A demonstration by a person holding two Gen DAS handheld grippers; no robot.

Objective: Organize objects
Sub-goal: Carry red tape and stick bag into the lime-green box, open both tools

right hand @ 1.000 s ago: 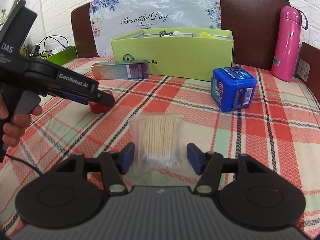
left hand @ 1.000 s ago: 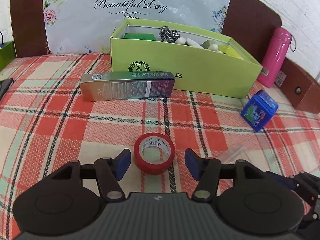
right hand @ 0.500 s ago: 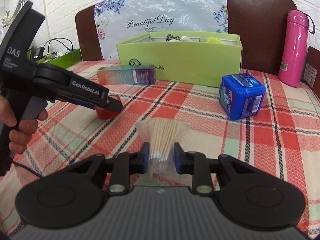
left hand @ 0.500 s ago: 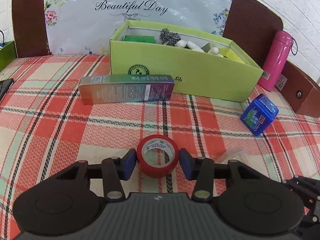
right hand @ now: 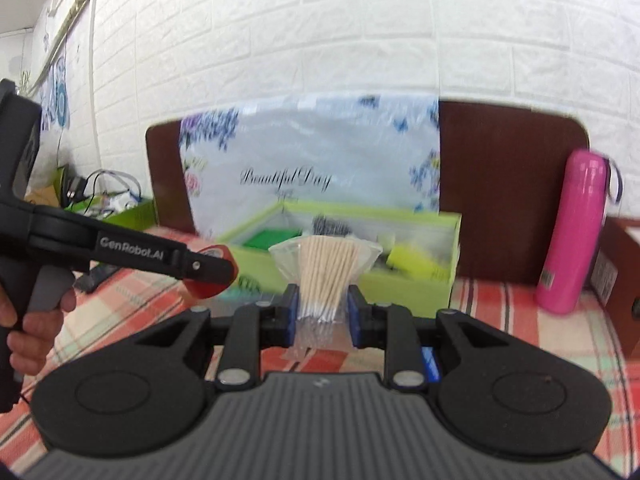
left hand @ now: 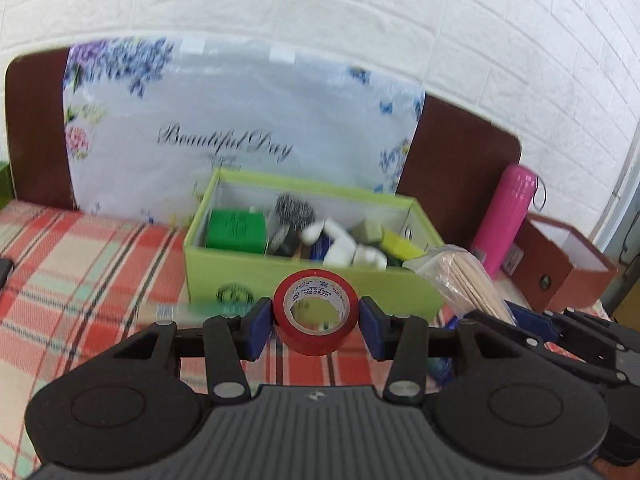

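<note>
My left gripper (left hand: 316, 326) is shut on a red roll of tape (left hand: 316, 312), held above the checked cloth in front of the green box (left hand: 304, 280). My right gripper (right hand: 322, 314) is shut on a clear bag of cotton swabs (right hand: 326, 276), also lifted off the cloth. In the left wrist view the bag of cotton swabs (left hand: 464, 276) shows at the right, beside the box's front corner. In the right wrist view the left gripper (right hand: 208, 270) with the red tape (right hand: 212, 272) hangs at the left, with a hand on its grip. The green box (right hand: 416, 286) holds several small items.
A pink bottle (left hand: 506, 216) stands right of the box, and a brown open box (left hand: 560, 264) sits beyond it. A floral bag (left hand: 240, 136) leans on the brown headboard (right hand: 508, 184) behind. A long carton (left hand: 192, 312) lies blurred before the green box. The checked cloth (left hand: 72, 280) covers the surface.
Both grippers closed on their objects, the left on the tape and the right on the swab bag, then lifted them off the cloth; both views now tilt up toward the box and wall.
</note>
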